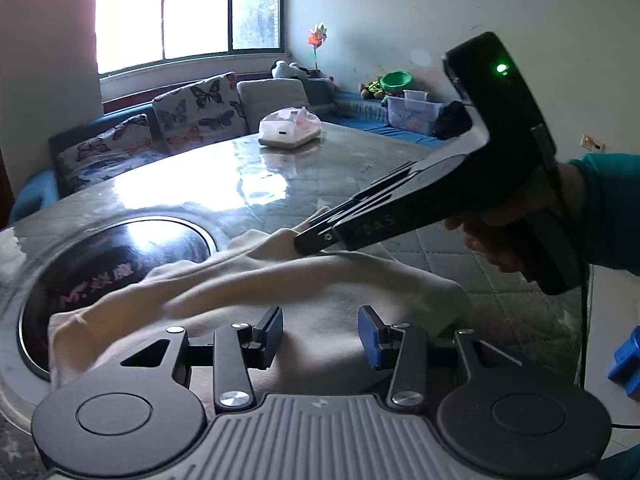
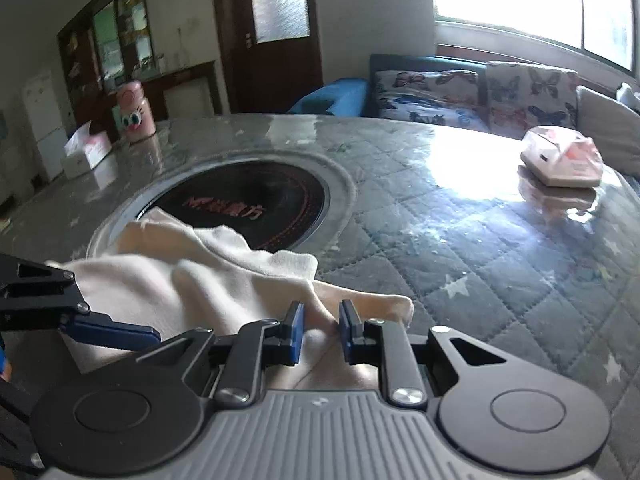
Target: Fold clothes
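Observation:
A cream garment (image 1: pixel 256 280) lies bunched on the quilted table, partly over the black round plate; it also shows in the right wrist view (image 2: pixel 168 280). My left gripper (image 1: pixel 320 330) is open just above the cloth, pads apart, nothing between them. My right gripper (image 2: pixel 320 334) has its blue pads close around a raised fold of the garment. In the left wrist view the right gripper (image 1: pixel 308 240) pinches the cloth's far edge. In the right wrist view the left gripper's finger (image 2: pixel 112 332) lies at the lower left on the cloth.
A black round inset plate (image 1: pixel 132 248) with red lettering sits in the table (image 1: pixel 360 160). A tissue pack (image 1: pixel 290 128) lies farther back. A pink bottle (image 2: pixel 134 114) and a white box (image 2: pixel 86 152) stand at the far left edge. A sofa with butterfly cushions (image 1: pixel 200 112) runs behind.

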A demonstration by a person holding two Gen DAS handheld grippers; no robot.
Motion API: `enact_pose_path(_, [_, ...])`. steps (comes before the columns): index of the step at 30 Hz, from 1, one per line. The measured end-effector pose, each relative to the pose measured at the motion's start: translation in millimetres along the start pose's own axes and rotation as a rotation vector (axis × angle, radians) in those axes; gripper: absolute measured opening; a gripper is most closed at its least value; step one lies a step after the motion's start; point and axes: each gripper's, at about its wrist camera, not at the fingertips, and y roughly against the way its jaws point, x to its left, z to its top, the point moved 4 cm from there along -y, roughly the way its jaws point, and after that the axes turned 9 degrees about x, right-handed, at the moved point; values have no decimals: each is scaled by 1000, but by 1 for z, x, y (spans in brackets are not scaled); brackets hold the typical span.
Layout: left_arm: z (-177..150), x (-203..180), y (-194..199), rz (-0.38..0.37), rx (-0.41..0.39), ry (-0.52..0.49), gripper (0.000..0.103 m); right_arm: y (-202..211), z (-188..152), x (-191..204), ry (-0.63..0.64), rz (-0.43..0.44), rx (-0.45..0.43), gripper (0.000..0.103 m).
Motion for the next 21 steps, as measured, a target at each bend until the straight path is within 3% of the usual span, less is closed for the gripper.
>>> enact_pose_path(1, [0, 0, -1, -6, 2, 1, 44, -2, 0, 1, 19, -15, 5, 9])
enact_pose_path(6, [-2, 2, -3, -19, 4, 5, 44, -10, 6, 1, 15, -67, 15, 8])
enact_pose_path(11, [-3, 4, -1, -18, -1, 25, 46, -1, 14, 1, -14, -41, 3, 11])
enact_pose_path(15, [-4, 6, 5, -9, -11, 34, 49, 10, 23, 16, 29, 38, -14, 11])
enact_pose_path(18, [-5, 12, 11, 4, -22, 60, 52, 5, 29, 31, 65, 98, 7, 11])
enact_pose_path(21, [-11, 21, 13, 10, -5, 95, 52, -11, 32, 41, 99, 102, 47, 17])
